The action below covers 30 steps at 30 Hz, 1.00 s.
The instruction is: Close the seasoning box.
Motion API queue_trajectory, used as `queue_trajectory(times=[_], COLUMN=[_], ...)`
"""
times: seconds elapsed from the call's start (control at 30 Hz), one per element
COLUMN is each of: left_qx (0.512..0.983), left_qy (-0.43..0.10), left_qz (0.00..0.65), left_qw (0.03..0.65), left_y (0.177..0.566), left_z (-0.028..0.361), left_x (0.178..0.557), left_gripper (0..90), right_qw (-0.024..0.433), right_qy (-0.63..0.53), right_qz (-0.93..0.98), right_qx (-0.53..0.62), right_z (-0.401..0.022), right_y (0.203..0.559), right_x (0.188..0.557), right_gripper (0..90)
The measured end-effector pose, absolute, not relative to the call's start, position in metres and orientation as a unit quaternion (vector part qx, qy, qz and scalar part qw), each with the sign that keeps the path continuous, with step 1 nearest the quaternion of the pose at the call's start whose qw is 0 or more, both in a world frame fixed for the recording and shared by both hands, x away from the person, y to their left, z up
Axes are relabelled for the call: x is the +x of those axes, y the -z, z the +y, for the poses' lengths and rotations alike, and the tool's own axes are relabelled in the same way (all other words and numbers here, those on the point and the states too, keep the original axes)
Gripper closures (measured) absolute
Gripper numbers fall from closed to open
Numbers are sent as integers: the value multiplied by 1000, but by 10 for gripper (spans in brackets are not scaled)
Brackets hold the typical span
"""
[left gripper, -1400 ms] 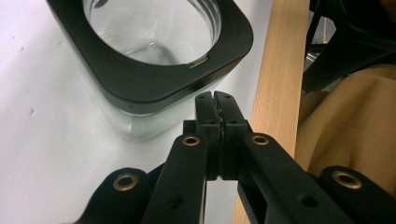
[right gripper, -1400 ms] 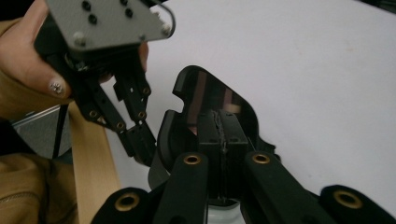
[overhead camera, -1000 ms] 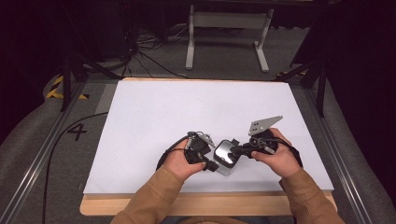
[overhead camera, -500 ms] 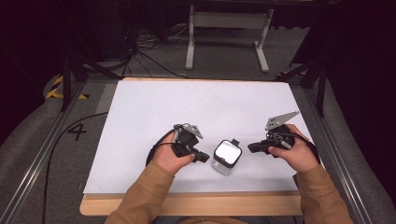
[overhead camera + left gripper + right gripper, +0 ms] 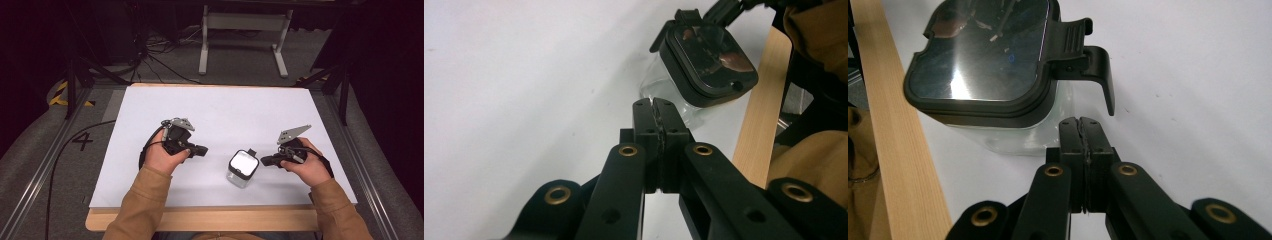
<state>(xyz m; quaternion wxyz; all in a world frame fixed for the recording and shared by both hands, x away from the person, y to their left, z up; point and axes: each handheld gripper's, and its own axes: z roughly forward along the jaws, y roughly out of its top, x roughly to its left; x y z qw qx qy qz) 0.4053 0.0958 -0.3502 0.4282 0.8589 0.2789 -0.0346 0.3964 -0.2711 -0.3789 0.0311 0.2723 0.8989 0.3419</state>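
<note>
A clear square jar with a black clip lid [image 5: 243,168] stands upright on the white board [image 5: 220,115], near its front edge. My left gripper [image 5: 203,149] lies a short way to its left, jaws shut and empty, pointing at the jar. My right gripper [image 5: 263,161] sits just right of the jar, also shut on nothing, tips close to its side but apart from it. In the left gripper view the shut tips [image 5: 660,103] point at the jar's glass wall [image 5: 655,86]. In the right gripper view the shut tips [image 5: 1084,122] sit just under the lid's latch [image 5: 1087,57].
The wooden table edge [image 5: 200,220] runs along the front, close behind the jar. A metal stand [image 5: 244,30] and cables [image 5: 160,47] lie on the floor beyond the board. Aluminium rails [image 5: 45,170] flank the table.
Both hands have drawn away from the jar, the left one to the left and the right one to the right. The jar now stands alone between them.
</note>
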Motion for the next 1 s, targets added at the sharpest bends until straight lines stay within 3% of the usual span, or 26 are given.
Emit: queue_trajectory(times=[0.67, 1.0], left_qx=[853, 855], left_qy=[22, 17], left_qz=[302, 309], left_qw=[424, 416], left_y=[350, 355], left_z=[114, 120], left_x=[394, 387], left_gripper=[898, 898], right_qw=[22, 38], right_qy=[-359, -363], right_qz=[898, 897], right_qx=[255, 250], right_z=[-252, -247], right_y=[396, 398], right_x=[416, 430], right_gripper=[900, 900])
